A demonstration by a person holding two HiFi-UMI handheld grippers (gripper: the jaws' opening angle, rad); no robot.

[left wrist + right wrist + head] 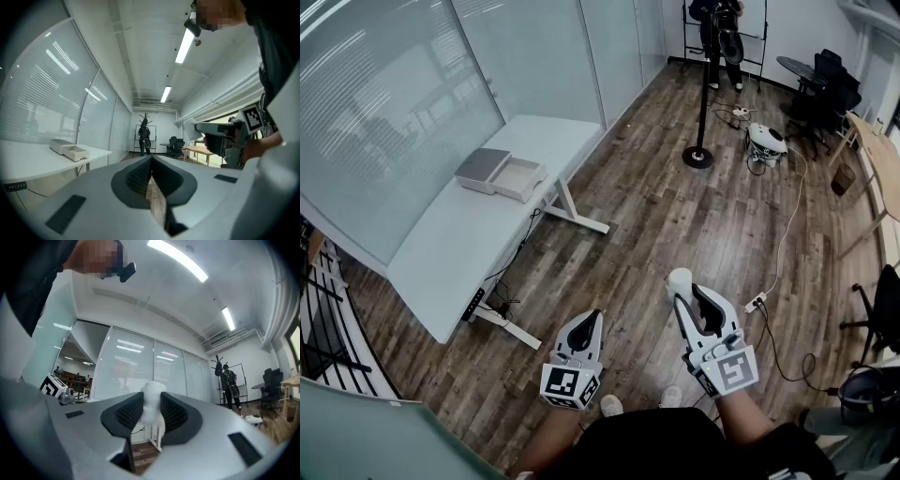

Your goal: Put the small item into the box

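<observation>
White small item (151, 405) sits pinched between fingers (129, 411) of right gripper (151, 395)

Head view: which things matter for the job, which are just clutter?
Job: small white item, clamped in the right gripper; open box on the white table.
Lying about: left gripper (shut, empty), stand pole, white floor device, power strip, office chairs.

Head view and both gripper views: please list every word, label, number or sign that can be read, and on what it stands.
No readable words or numbers in any view.
Left marker cube and right marker cube: black-and-white square patterns only, no letters.
Table edge: small dark print, too small to read.
</observation>
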